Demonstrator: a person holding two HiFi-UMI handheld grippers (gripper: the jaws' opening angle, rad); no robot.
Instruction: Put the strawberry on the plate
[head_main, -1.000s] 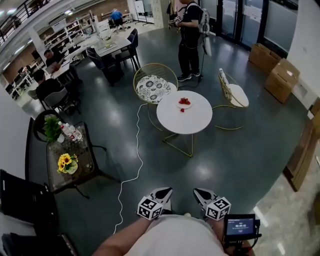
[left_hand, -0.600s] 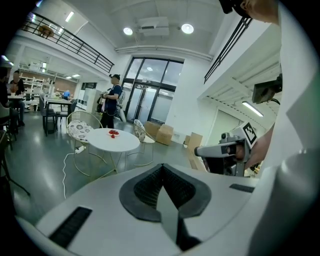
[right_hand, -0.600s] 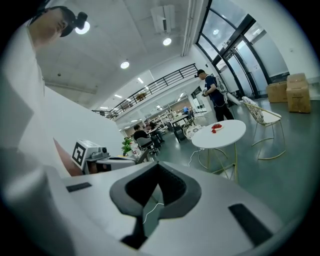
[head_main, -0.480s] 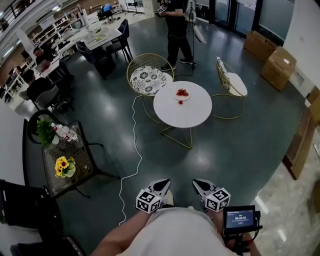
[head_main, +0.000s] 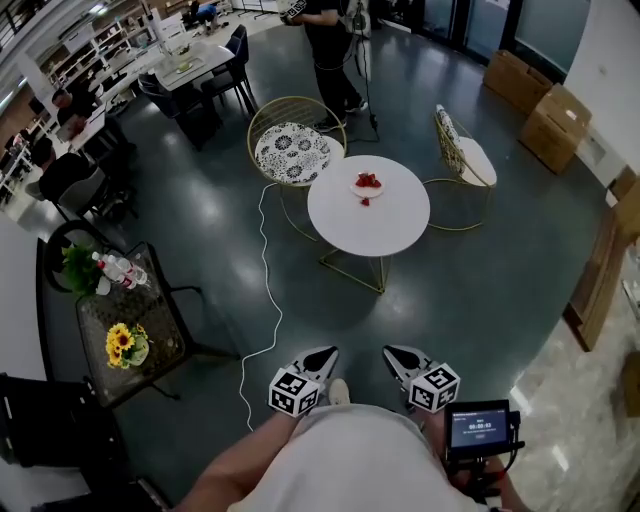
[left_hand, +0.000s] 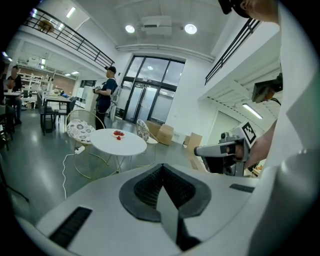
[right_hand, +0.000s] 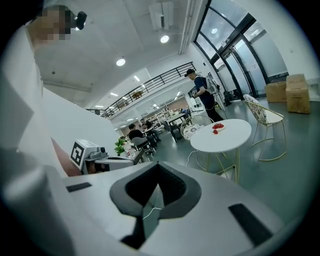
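A round white table (head_main: 375, 228) stands ahead on the dark floor. Near its far edge sits a small white plate (head_main: 357, 189) holding red strawberries (head_main: 368, 180). One loose strawberry (head_main: 365, 201) lies on the tabletop just in front of the plate. The table (left_hand: 122, 145) and strawberries (left_hand: 118, 133) appear small in the left gripper view, and likewise the table (right_hand: 225, 136) and strawberries (right_hand: 218, 126) in the right gripper view. My left gripper (head_main: 323, 354) and right gripper (head_main: 394, 353) are held close to my body, far from the table. Both are shut and hold nothing.
Two gold wire chairs (head_main: 294, 150) (head_main: 462, 158) flank the table. A person in black (head_main: 328, 50) stands behind it. A white cable (head_main: 262, 300) runs across the floor at left. A dark side table with sunflowers (head_main: 122, 342) stands left; cardboard boxes (head_main: 545, 110) sit at far right.
The table has drawn slightly nearer and shifted in view as I walk. The person in black has moved toward the top of the view. Both grippers stay shut near my body.
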